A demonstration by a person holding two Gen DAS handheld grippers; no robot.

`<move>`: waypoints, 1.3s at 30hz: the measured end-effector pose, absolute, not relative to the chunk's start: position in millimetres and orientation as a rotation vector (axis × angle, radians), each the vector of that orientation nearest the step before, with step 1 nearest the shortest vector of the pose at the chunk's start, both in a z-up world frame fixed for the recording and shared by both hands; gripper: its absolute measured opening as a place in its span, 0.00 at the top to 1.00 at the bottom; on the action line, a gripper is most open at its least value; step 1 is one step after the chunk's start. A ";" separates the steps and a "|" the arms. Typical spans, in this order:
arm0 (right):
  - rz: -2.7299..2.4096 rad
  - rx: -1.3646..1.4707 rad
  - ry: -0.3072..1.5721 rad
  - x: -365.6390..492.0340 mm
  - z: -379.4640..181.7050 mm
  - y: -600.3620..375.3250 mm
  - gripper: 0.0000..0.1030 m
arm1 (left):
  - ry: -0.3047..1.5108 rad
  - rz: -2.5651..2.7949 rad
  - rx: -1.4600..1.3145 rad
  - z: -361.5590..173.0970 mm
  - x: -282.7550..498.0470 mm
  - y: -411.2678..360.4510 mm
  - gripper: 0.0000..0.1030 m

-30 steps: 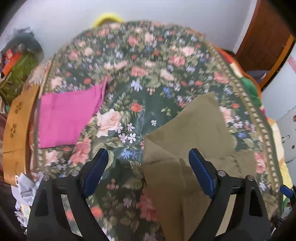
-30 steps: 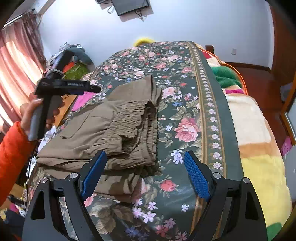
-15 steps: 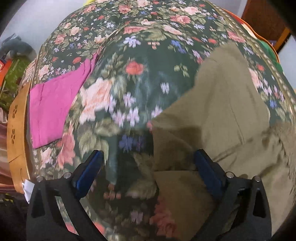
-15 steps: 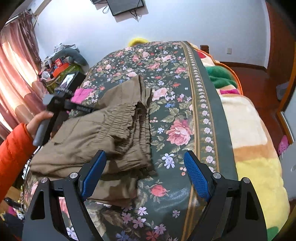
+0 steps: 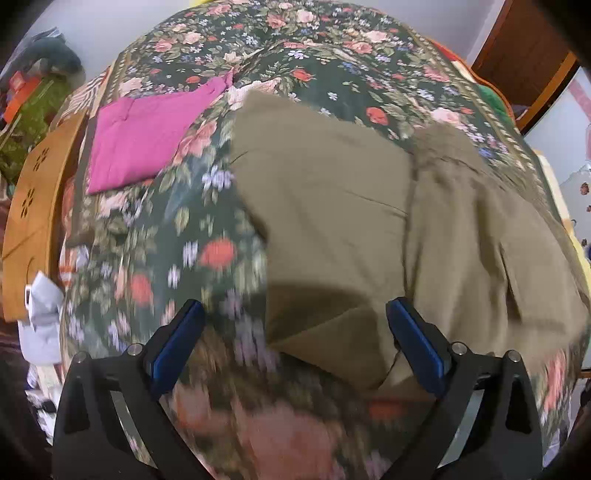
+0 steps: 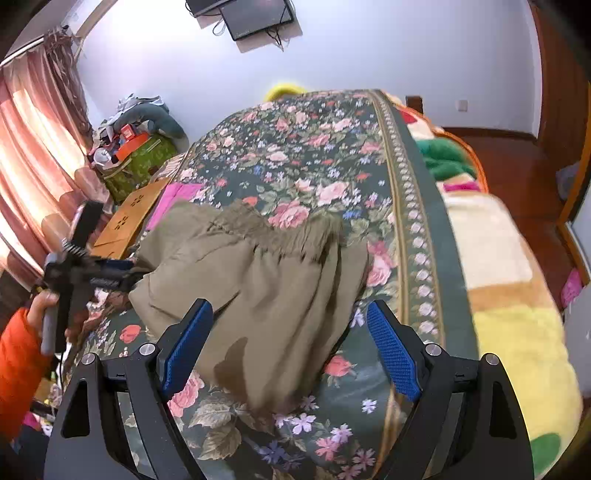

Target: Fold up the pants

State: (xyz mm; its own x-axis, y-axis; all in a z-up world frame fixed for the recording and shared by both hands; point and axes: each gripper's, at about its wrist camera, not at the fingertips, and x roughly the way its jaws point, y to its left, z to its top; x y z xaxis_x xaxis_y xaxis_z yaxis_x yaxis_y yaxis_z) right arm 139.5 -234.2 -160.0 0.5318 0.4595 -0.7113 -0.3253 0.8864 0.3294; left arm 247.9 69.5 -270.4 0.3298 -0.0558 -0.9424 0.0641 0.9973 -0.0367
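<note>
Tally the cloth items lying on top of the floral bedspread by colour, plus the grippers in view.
Olive-brown pants: 1
Magenta folded cloth: 1
Grippers: 2, the left gripper and the right gripper, both open
Total: 4

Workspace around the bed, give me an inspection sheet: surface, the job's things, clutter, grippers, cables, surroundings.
Surface: bed with floral bedspread.
Job's things: olive pants lying bunched and partly folded on the bedspread.
Clutter: folded pink cloth beside the pants; heap of oddments past the bed's far corner.
Grippers: left gripper open, over the pants' near edge; right gripper open, low over the pants, gripping nothing.
Cables: wires hang below the wall screen.
Surroundings: pink curtains, wooden board, striped fleece blanket.
</note>
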 end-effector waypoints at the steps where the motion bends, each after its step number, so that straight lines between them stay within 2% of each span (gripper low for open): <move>1: 0.473 0.166 0.906 141.3 -164.4 -232.9 0.19 | 1.224 -0.082 -0.007 -267.6 237.2 67.9 0.02; 6: 0.476 0.173 0.956 149.1 -182.2 -230.4 0.20 | 1.165 -0.074 -0.031 -259.0 213.6 61.2 0.03; 8: 0.471 0.178 0.982 153.9 -190.5 -231.3 0.23 | 1.114 -0.074 -0.003 -255.6 205.8 56.9 0.11; 10: 0.480 0.185 1.005 154.8 -195.1 -232.6 0.36 | 1.083 -0.089 0.004 -252.5 198.3 53.8 0.26; 13: 0.487 0.197 1.026 154.6 -200.0 -236.9 0.47 | 1.066 -0.077 0.009 -249.9 195.8 56.2 0.36; 15: 0.492 0.199 1.029 153.0 -200.7 -238.7 0.51 | 1.060 -0.056 0.014 -249.8 192.0 59.6 0.40; 19: 0.493 0.186 1.030 149.6 -202.4 -239.8 0.55 | 1.056 -0.023 -0.022 -252.0 181.6 76.9 0.41; 28: 0.492 0.165 1.030 149.5 -199.1 -238.3 0.55 | 1.053 0.053 -0.057 -242.5 170.2 104.1 0.43; 35: 0.487 0.139 0.996 156.3 -181.8 -238.5 0.55 | 1.001 0.008 -0.123 -214.6 192.8 116.6 0.43; 39: 0.488 0.118 0.963 169.9 -171.6 -236.7 0.55 | 1.020 -0.054 -0.117 -218.9 215.8 105.9 0.42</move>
